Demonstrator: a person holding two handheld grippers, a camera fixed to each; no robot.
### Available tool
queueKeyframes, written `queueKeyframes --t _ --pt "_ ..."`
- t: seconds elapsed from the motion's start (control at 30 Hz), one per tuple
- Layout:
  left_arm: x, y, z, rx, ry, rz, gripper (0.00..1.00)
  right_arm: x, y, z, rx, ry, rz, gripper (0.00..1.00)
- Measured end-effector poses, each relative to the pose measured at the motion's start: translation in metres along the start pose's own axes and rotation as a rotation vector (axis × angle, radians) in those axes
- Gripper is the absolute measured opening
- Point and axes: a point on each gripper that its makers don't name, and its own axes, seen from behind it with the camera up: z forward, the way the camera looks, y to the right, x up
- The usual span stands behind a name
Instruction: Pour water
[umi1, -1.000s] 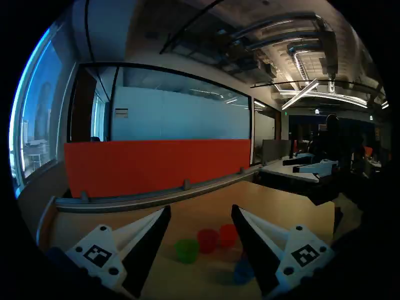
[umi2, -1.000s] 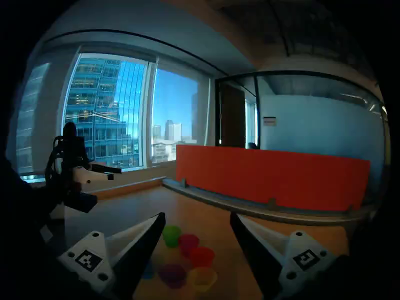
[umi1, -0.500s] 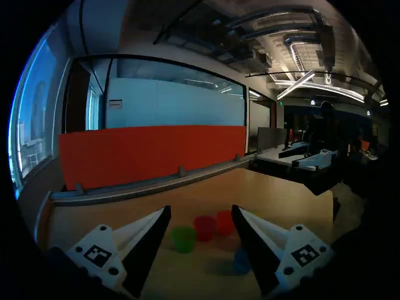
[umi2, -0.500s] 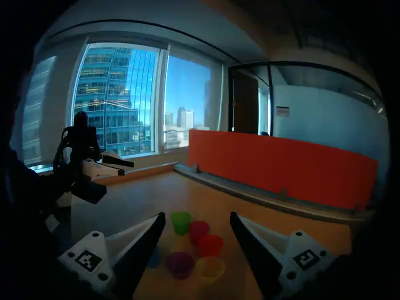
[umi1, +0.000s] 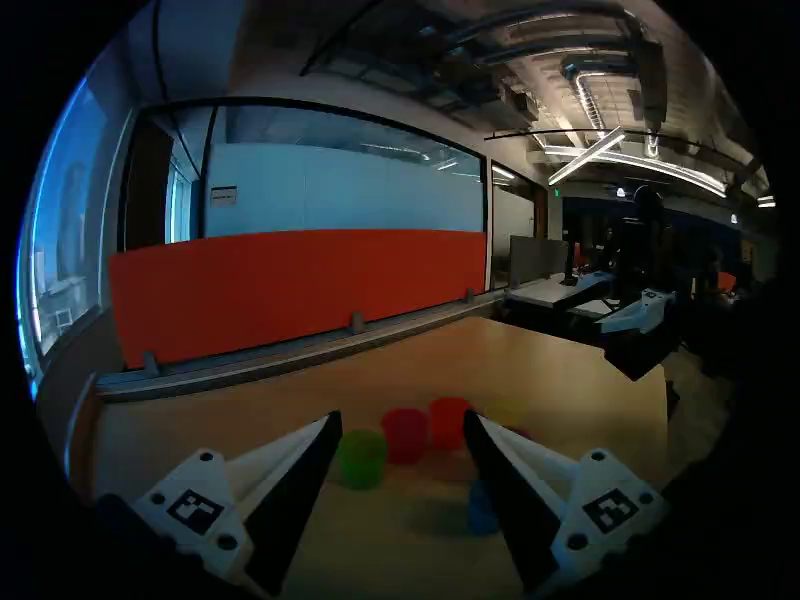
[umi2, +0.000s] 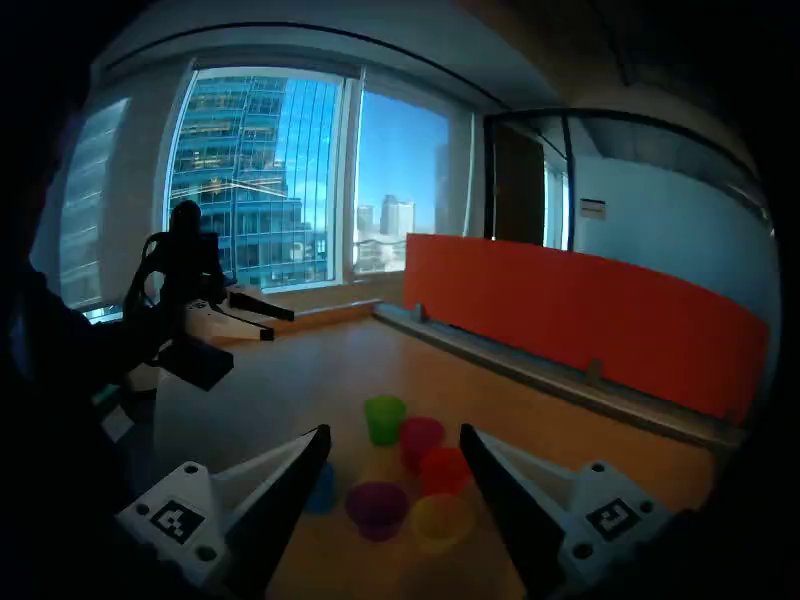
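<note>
Left claw: my left gripper (umi1: 401, 418) hovers above the table (umi1: 560, 380), fingers spread wide and holding nothing.
Right claw: my right gripper (umi2: 394, 432) is just as wide apart, and empty.
Cups: six small plastic cups sit clustered on the wood ahead: green cup (umi2: 384, 418), magenta cup (umi2: 421, 440), red cup (umi2: 445, 470), purple cup (umi2: 377, 508), yellow cup (umi2: 441, 520) and blue cup (umi2: 322, 487). Several touch or nearly touch.
Water: I cannot tell which cup holds any.
Risk, crowding: I judge the tight cluster the main hazard. A finger closing on one cup could nudge or tip its neighbour.
Risk, light: the room is dim, so I might misjudge depth and squeeze a light cup until it slips.
</note>
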Motion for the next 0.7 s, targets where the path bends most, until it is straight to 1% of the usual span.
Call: queueKeyframes --t 0.4,0.57,0.7 --pt "-0.027 0.0 0.011 -0.011 -0.045 0.007 0.9 -0.026 -0.015 0.011 0.059 -0.052 -0.012 1.0" --pt "-0.039 -0.001 0.017 -0.016 -0.073 0.001 0.9 -0.034 -0.012 0.014 0.056 -0.075 -0.023 1.0" --pt "-0.046 -0.002 0.021 -0.018 -0.088 0.002 0.9 -0.039 -0.016 0.019 0.078 -0.088 -0.035 1.0"
